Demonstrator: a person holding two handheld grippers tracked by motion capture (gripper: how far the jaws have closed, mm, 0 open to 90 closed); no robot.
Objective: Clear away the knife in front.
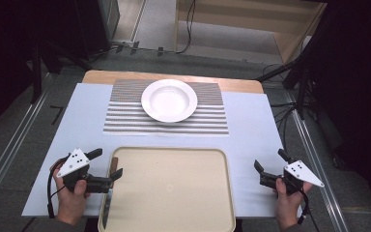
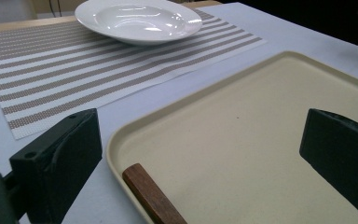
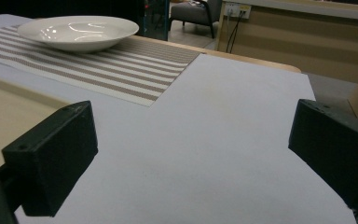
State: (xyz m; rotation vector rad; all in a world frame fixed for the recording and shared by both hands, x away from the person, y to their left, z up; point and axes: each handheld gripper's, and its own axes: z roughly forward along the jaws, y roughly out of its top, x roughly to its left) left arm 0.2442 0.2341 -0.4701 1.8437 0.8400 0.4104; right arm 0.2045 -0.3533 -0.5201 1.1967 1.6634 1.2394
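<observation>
Though the left gripper stands wide apart with nothing between its jaws, the thing nearest it is a wooden-handled table knife lying along the left rim of the beige plastic tray, near side of the table. High view: the brown handle end sits at the tray's far-left corner, and the thin blade runs back toward the person along the rim. One jaw hovers just above the handle, the other out over the white paper sheet. The right gripper hangs over bare paper right of the tray, likewise released, well apart from everything. Far centre: round white ceramic soup plate on a grey-and-white striped woven placemat.

Left gripper view: the handle pokes up between the jaws, resting on the tray's raised lip, not flat on the tray floor. Blade hidden below the frame.

Right gripper view: jaws spread, paper beneath, plate far left.

Handling, as judged: the knife looks light and stiff. The wooden handle offers a dry, grippy surface; the metal blade would be slick and thin, poor for the pads. Best hold is across the handle, mid-length, jaws square to its flats. Perched on the lip, it may roll or slide off when nudged, so close gently. Nothing fragile here.
</observation>
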